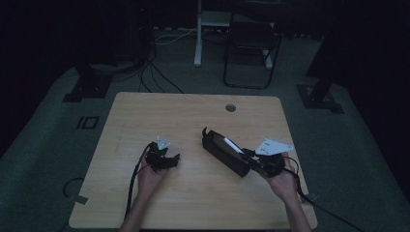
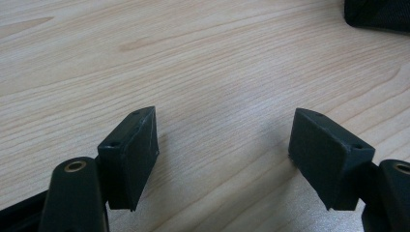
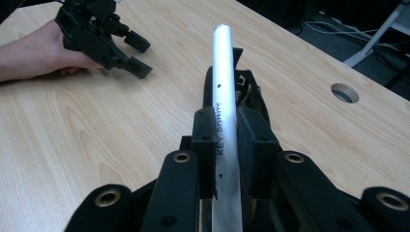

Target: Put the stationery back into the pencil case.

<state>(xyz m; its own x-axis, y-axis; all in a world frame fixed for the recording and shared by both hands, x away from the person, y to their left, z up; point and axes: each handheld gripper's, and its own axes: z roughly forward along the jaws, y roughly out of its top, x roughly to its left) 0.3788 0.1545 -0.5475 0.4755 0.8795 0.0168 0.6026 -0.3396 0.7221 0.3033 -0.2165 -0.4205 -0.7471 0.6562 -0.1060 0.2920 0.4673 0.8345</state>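
Now silver pen [image 3: 223, 96] between right gripper [image 3: 227, 145] jaws, above black case [image 1: 223, 151].

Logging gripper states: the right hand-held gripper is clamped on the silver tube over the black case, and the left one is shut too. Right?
Not quite: the left hand-held gripper is open over bare table, as the left gripper view shows. The right hand-held gripper does clamp the silver tube over the black case.
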